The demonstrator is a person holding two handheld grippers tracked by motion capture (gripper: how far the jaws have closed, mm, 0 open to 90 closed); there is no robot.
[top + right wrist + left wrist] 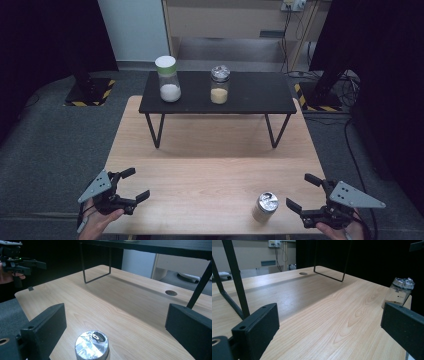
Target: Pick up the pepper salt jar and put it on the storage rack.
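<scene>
A small jar with a crumpled foil lid (265, 206) stands near the wooden table's front edge on the right. My right gripper (301, 191) is just to its right, open, with its jaws pointing toward the jar and a gap between them and the glass. The right gripper view has the foil-lidded jar (92, 345) low in the middle, ahead of the wide-spread jaws, neither jaw touching it. At the front left, my left gripper (136, 183) is open and empty. Its own view looks across bare wood to the same jar (399, 293) at the far right.
A low black riser shelf (250, 102) on thin wire legs stands across the back of the wooden table (210, 170). On it are a green-lidded jar of white powder (168, 79) and a foil-topped jar of yellowish grains (219, 84). Dark curtains flank the table.
</scene>
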